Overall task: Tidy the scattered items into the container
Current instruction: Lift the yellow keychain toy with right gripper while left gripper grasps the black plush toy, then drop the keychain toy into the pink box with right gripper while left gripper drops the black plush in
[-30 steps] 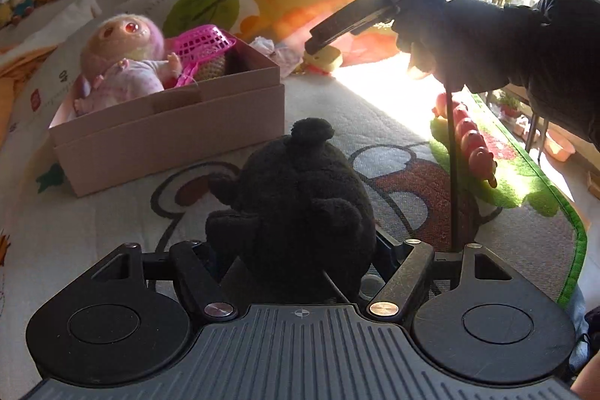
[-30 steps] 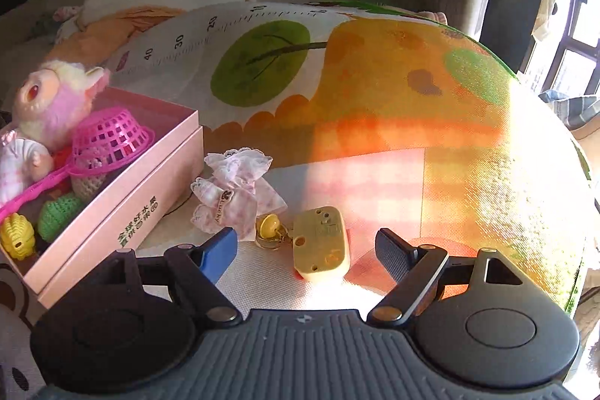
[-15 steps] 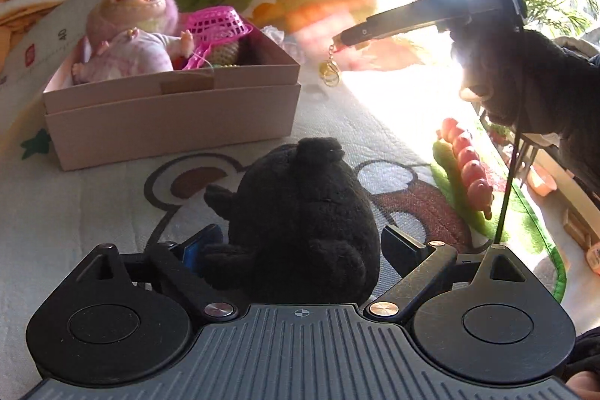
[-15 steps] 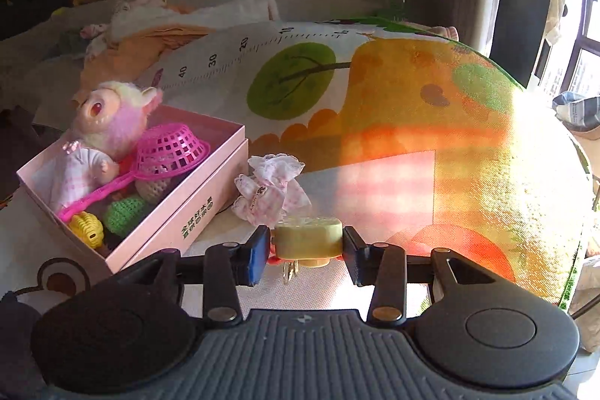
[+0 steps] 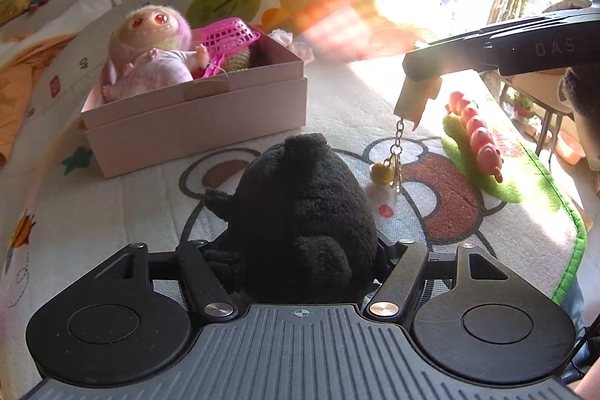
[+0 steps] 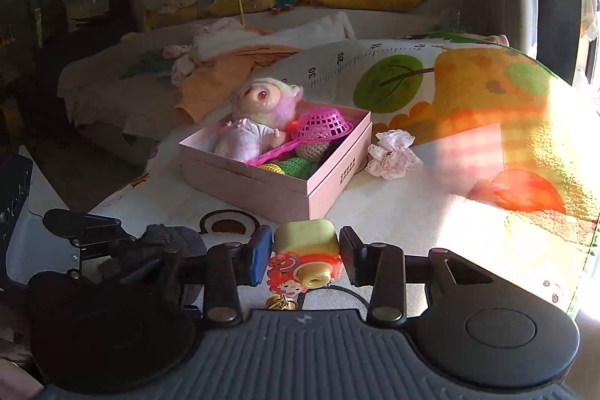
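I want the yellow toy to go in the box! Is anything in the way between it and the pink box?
Nothing visible blocks it. The right gripper holds the yellow toy above the mat, and the stretch to the pink box is bare. The box is open on top, though already crowded.

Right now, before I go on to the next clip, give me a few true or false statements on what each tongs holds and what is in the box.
1. The left tongs are shut on the black plush toy. True.
2. The right tongs are open and hold nothing. False: they grip a yellow keychain toy, its chain hanging below.
3. The pink box already holds a doll and a pink basket. True.
4. The frilly pink cloth lies inside the box. False: it lies on the mat beside the box.
5. The black plush toy is inside the box. False: it is outside, in front of it.
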A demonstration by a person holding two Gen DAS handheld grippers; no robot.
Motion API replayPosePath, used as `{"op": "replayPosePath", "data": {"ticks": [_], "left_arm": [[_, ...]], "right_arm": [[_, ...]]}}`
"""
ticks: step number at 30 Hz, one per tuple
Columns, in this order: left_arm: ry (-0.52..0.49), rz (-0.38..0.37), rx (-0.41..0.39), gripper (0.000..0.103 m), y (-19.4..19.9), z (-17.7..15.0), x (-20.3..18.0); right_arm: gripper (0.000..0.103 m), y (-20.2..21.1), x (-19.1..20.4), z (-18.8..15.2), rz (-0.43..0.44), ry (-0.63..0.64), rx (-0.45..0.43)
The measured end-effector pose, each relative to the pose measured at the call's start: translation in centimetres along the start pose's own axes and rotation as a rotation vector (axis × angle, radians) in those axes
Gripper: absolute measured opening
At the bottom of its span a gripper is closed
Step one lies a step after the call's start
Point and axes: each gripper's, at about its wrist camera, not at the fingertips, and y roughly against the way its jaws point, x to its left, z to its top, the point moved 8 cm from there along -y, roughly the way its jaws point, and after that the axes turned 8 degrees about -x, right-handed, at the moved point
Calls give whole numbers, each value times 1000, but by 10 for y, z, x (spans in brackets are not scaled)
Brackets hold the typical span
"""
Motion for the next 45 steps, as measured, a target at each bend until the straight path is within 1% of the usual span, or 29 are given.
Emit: {"op": "replayPosePath", "data": {"ticks": [4, 8, 12, 13, 17, 18, 20, 22, 24, 26, 28, 29, 30, 31, 32, 34, 37, 39, 42, 45], "left_arm": [[-23, 13, -26, 72, 16, 5, 1], [-55, 43, -87, 72, 25, 25, 4], [-78, 101, -197, 72, 29, 74, 19], [-75, 110, -234, 72, 28, 94, 24], [-57, 110, -343, 72, 12, 161, 39], [-46, 109, -362, 72, 4, 175, 43], [-11, 91, -373, 72, -17, 196, 50], [35, 71, -355, 72, -42, 205, 57], [74, 47, -322, 72, -70, 202, 64], [70, 34, -251, 72, -94, 187, 65], [21, 20, -148, 73, -114, 160, 60], [-5, 15, -117, 74, -117, 150, 57], [-38, 15, -107, 75, -117, 142, 55], [-85, 21, -120, 78, -112, 135, 52], [-106, 23, -132, 87, -106, 133, 51], [-94, -19, -163, 93, -88, 130, 49], [-83, -44, -214, 94, -64, 130, 45], [-78, -48, -227, 94, -54, 126, 46], [-61, -12, -228, 94, -41, 119, 56], [-34, 24, -227, 95, -33, 114, 73]], "right_arm": [[39, 7, 7, -5, 9, -21, -11], [39, 18, 9, 0, 6, -25, -37], [39, 28, 13, 3, 13, -6, -51], [39, 29, 14, 3, 16, -3, -53], [39, 34, 17, 1, 32, -12, -64], [39, 33, 16, 0, 33, -15, -65], [39, 32, 14, -2, 38, -29, -65], [39, 28, 10, -3, 45, -39, -61], [39, 24, 6, -2, 51, -47, -56], [39, 20, 0, 2, 53, -56, -56], [39, 18, -6, 10, 52, -64, -66], [39, 17, -11, 16, 50, -65, -75], [39, 16, -14, 25, 49, -60, -86], [39, 14, -18, 35, 49, -54, -99], [39, 12, -22, 44, 50, -49, -109], [39, 3, -31, 70, 50, -44, -133], [39, -22, -39, 112, 39, -17, -176], [39, -41, -42, 138, 43, -11, -194], [39, -80, -38, 176, 56, 21, -220], [39, -119, -31, 198, 46, 70, -231]]}}
